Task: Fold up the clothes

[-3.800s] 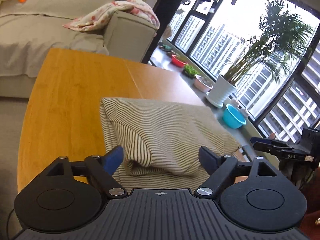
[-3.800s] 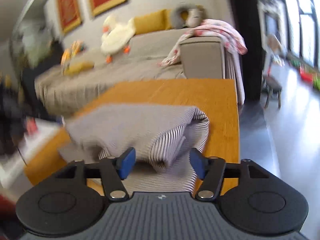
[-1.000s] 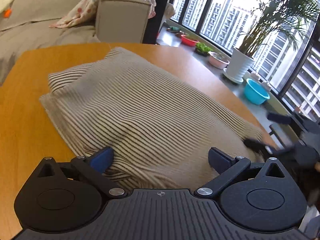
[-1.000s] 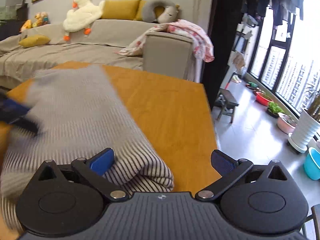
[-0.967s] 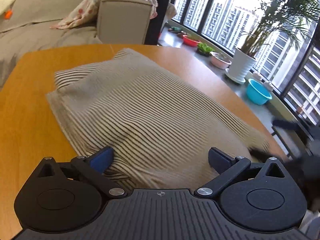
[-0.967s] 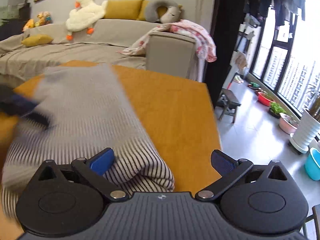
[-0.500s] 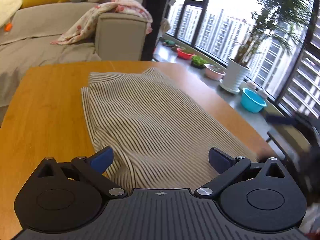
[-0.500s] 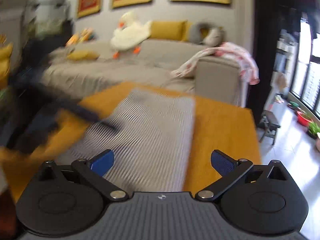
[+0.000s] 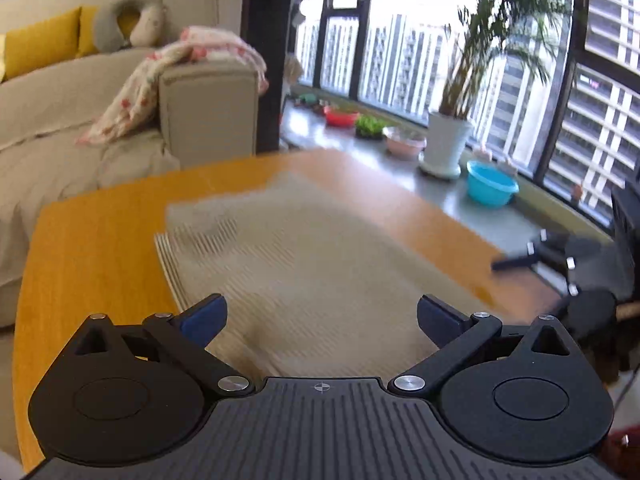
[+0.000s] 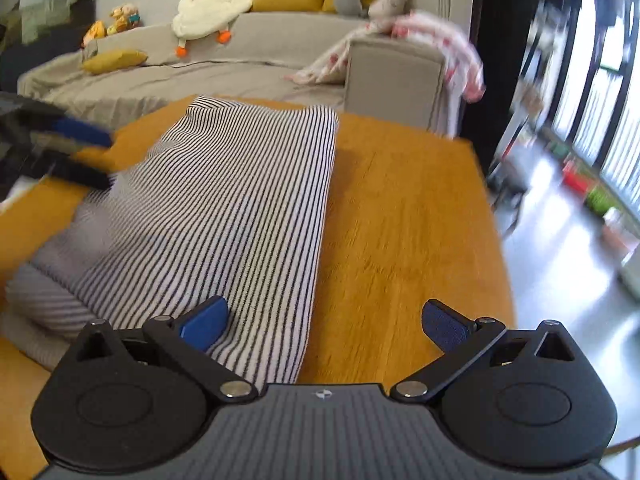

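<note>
So the striped garment point(image 10: 224, 216) is lying on the orange worktop point(image 10: 404, 224) as a long folded slab. Its long axis runs from the near edge of the worktop away toward the grey sofa point(image 10: 248, 68). In the right wrist view the right-hand side of the garment is a clean straight fold line, with bare worktop beyond it. The left-hand side is lumpier, with a doubled layer bulging out near the bottom left.

The right gripper point(image 10: 322, 326) has its jaws spread wide with nothing between them. It sits at the near end of the garment, straddling that straight edge: one fingertip over the stripes, the other over bare wood. The left gripper point(image 9: 320, 316) is open too, with no cloth pinched. It hangs over the near end of the garment on the side away from the window, and the cloth stretches out ahead between its jaws. That view is motion-blurred, so I can't make out any fold detail there. The left gripper also shows up as a blurry dark shape at the far left of the right wrist view, level with the garment's middle.

My read is that both are about equally close to the near short end, one toward each corner. Whether it still needs another fold end-to-end along that long axis or is already done, I honestly can't tell from this.
</note>
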`<state>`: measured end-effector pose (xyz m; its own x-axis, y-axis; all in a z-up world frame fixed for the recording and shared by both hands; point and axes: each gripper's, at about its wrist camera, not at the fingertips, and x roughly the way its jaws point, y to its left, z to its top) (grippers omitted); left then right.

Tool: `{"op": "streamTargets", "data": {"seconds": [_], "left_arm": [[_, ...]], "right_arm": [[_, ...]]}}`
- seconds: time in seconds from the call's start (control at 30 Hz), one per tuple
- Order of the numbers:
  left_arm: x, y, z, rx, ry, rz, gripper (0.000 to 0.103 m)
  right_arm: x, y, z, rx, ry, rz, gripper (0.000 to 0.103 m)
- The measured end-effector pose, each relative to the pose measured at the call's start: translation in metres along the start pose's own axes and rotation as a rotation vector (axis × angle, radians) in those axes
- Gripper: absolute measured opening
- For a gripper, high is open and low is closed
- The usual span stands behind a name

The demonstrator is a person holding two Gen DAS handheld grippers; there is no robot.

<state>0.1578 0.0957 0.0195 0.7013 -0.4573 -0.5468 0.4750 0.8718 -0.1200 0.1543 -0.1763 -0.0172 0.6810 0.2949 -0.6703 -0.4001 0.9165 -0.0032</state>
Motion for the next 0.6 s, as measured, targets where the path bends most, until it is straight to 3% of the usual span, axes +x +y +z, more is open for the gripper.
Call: {"op": "streamTargets", "data": {"seconds": [0.13,0.23,0.3,0.37,0.47,0.6], "left_arm": [[0.038,0.032,0.023,-0.100,-0.023,-0.035,0.103],[0.070,0.060,0.022,-0.203,0.024,-0.056,0.103],[0.087,0.076,0.016,-0.262,0.065,-0.071,0.102],[0.088,0.078,0.011,-0.231,0.048,-0.090,0.102],[0.086,0.076,0.009,-0.172,0.049,-0.096,0.102],[0.085,0.078,0.006,-0.159,0.044,-0.123,0.102]], "right_arm": [[0.013,-0.036,0.028,0.167,-0.002,0.101,0.103],[0.025,-0.052,0.061,0.216,-0.067,0.060,0.103],[0.042,-0.053,0.087,0.175,-0.109,-0.018,0.103],[0.064,-0.049,0.111,0.125,-0.136,-0.060,0.102],[0.104,-0.036,0.142,0.065,-0.159,-0.050,0.100],[0.126,-0.032,0.144,0.009,-0.138,-0.112,0.100]]}}
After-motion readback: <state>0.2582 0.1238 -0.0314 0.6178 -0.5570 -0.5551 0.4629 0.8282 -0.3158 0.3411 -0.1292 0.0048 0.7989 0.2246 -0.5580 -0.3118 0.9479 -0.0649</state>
